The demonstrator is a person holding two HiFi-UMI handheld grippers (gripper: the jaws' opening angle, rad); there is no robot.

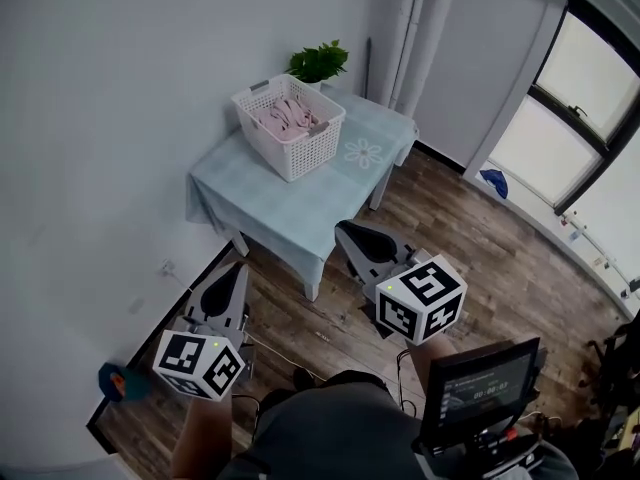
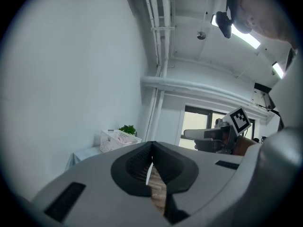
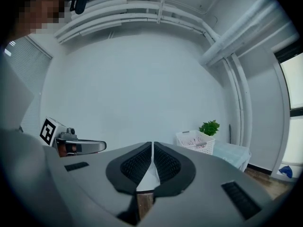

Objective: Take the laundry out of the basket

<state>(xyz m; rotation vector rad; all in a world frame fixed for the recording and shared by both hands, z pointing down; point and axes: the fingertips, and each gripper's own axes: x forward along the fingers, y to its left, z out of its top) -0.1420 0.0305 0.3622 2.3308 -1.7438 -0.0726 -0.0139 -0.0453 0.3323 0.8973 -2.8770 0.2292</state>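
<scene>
Left tongs point(image 1: 235, 273) and right tongs point(image 1: 350, 236) both pressed together, empty, well apart from the desk point(image 1: 270, 208).
Pink laundry point(image 1: 286, 118) lies in the white basket point(image 1: 300, 153) at the desk's far corner, just beside a plant point(image 1: 318, 63); both tongs hang above the wood floor point(image 1: 480, 238).

White walls point(image 1: 100, 118), wood floor point(image 1: 480, 258), table point(image 1: 270, 203) w/ cloth, windows point(image 1: 585, 98)

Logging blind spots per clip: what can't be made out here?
Laundry: head view, too small to count pieces; basket wall hides the lower layers.
Plant: head view, its pot hidden behind the basket.
Blue thing by the window: head view, too small to name.
</scene>
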